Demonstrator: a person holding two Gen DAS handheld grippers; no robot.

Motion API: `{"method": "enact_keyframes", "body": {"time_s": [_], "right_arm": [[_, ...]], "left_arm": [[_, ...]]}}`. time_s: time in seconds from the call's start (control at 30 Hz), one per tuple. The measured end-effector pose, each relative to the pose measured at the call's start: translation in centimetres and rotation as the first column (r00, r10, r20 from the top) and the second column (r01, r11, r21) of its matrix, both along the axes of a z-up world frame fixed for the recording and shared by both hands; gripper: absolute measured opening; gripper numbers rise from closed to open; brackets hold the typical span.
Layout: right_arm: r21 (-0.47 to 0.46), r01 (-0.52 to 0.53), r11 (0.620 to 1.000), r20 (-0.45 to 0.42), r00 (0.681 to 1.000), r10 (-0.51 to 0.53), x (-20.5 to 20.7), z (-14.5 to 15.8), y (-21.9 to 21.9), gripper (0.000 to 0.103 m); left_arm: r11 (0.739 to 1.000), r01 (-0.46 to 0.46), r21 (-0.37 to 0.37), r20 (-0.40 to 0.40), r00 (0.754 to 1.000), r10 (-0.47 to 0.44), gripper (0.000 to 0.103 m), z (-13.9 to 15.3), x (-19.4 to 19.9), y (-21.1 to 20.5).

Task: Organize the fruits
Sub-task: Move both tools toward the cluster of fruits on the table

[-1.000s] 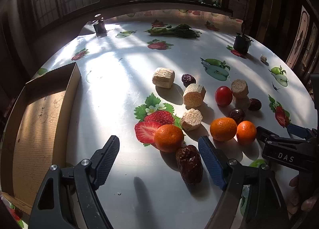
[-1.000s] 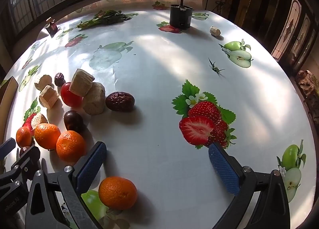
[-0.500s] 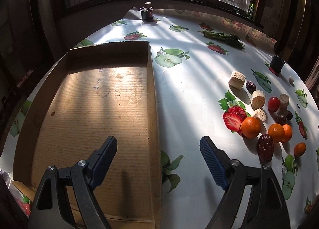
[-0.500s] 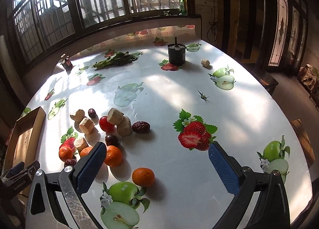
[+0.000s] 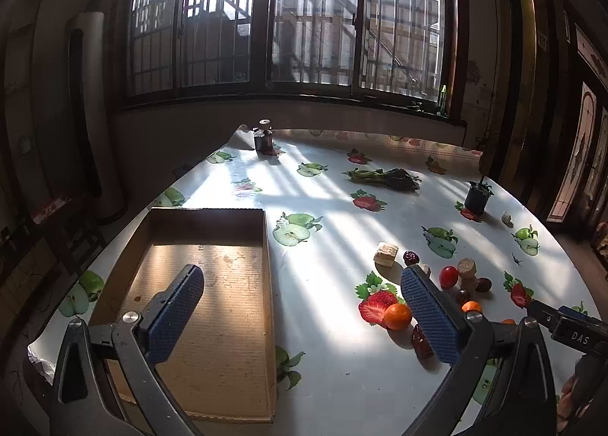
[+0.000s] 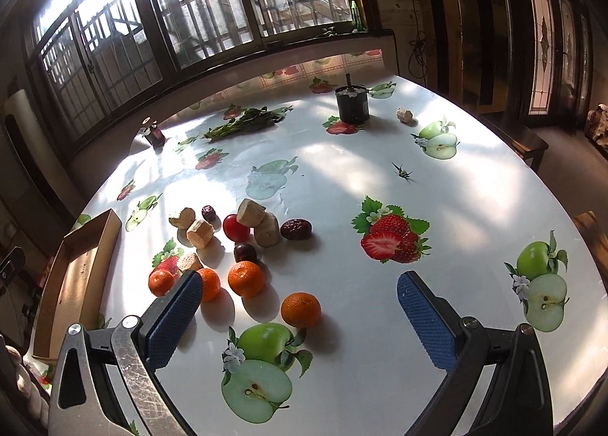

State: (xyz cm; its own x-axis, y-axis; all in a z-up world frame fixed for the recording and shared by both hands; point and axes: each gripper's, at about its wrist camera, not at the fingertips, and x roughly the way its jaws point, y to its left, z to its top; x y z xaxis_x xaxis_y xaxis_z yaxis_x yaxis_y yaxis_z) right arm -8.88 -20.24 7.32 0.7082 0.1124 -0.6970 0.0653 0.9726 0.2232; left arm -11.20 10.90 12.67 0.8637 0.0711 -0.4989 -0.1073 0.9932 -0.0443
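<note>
Several tangerines (image 6: 246, 278) lie on the fruit-print tablecloth, with a red tomato (image 6: 235, 227), a dark plum (image 6: 245, 252), brown dates (image 6: 296, 229) and tan cork-like blocks (image 6: 198, 233) behind them. One tangerine (image 6: 301, 309) lies apart, nearest my right gripper (image 6: 300, 316), which is open and empty above the table. My left gripper (image 5: 302, 312) is open and empty, raised over the right wall of the shallow cardboard tray (image 5: 212, 322). The fruit cluster shows to its right, with a tangerine (image 5: 397, 316) and a date (image 5: 420, 341).
A black cup (image 6: 352, 105) and a small pale lump (image 6: 404, 115) stand at the far right of the table, a bundle of greens (image 6: 247, 120) and a small dark jar (image 6: 154, 133) at the back. Barred windows are behind.
Both grippers have risen and pulled back from the table. The left view swung from the fruit to the cardboard tray and then higher. Both stay open and empty.
</note>
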Motion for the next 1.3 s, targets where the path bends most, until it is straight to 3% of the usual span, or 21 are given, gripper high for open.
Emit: {"method": "enact_keyframes", "body": {"time_s": [0.17,0.5,0.97,1.07,1.2,1.23,1.3], "right_arm": [[-0.017,-0.023,1.000,-0.018,1.000,0.023,-0.1,-0.9,0.1,0.102],[-0.119,-0.066,0.991,-0.062,0.996,0.059,-0.2,-1.8,2.0,0.102],[-0.113,-0.079,0.990,-0.096,0.993,0.069,0.2,-2.7,2.1,0.102],[-0.127,-0.102,0.987,-0.106,0.990,0.089,0.5,-2.3,1.8,0.095],[-0.151,-0.153,0.977,-0.151,0.980,0.130,1.3,-2.1,1.2,0.067],[-0.142,-0.166,0.976,-0.163,0.976,0.142,1.6,-2.2,1.1,0.065],[-0.113,-0.187,0.976,-0.180,0.970,0.165,2.1,-2.5,0.8,0.061]], "left_arm": [[0.998,-0.009,0.064,-0.004,1.000,0.010,0.103,-1.0,-0.4,-2.5],[0.999,0.024,0.024,-0.207,0.978,-0.019,0.103,-4.6,1.4,-4.0],[0.997,0.070,0.031,-0.265,0.962,-0.059,0.103,-5.8,2.1,-4.6],[0.995,0.096,-0.007,-0.288,0.953,-0.094,0.103,-6.1,2.5,-4.3],[0.985,0.158,-0.074,-0.330,0.928,-0.174,0.100,-6.7,3.4,-5.1],[0.979,0.183,-0.092,-0.337,0.919,-0.204,0.096,-6.8,3.7,-5.7],[0.965,0.233,-0.119,-0.357,0.897,-0.260,0.069,-7.2,4.4,-7.0]]}}
